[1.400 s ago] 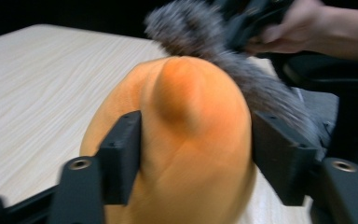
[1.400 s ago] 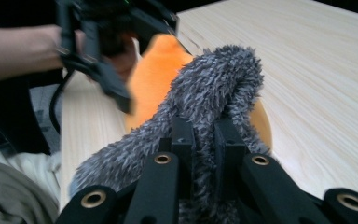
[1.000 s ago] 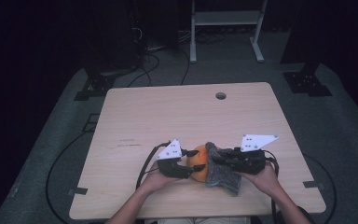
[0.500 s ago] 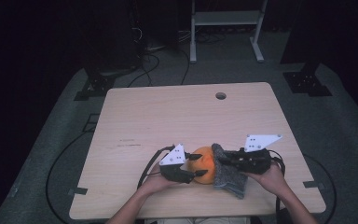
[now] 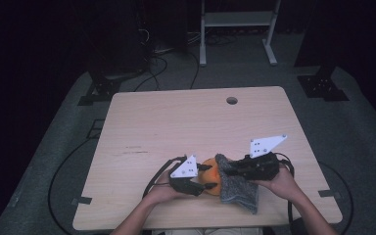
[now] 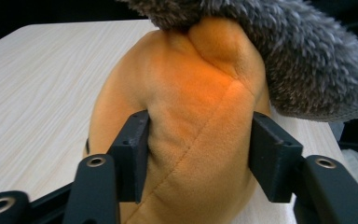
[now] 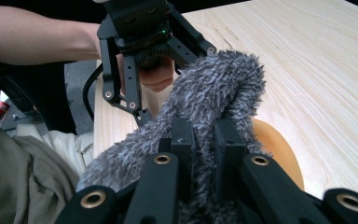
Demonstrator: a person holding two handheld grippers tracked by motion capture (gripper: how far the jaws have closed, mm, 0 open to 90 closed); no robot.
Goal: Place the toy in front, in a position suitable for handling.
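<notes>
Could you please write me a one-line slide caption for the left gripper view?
Left gripper clamps an orange plush toy above the wooden table, with grey fuzzy fabric draped over the toy's top.

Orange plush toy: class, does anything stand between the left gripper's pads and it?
No. In the left gripper view the left gripper has both pads pressed straight into the orange plush toy, with nothing between. The grey fuzzy cloth, pinched by the right gripper, drapes over the toy's top, above the pads.
</notes>
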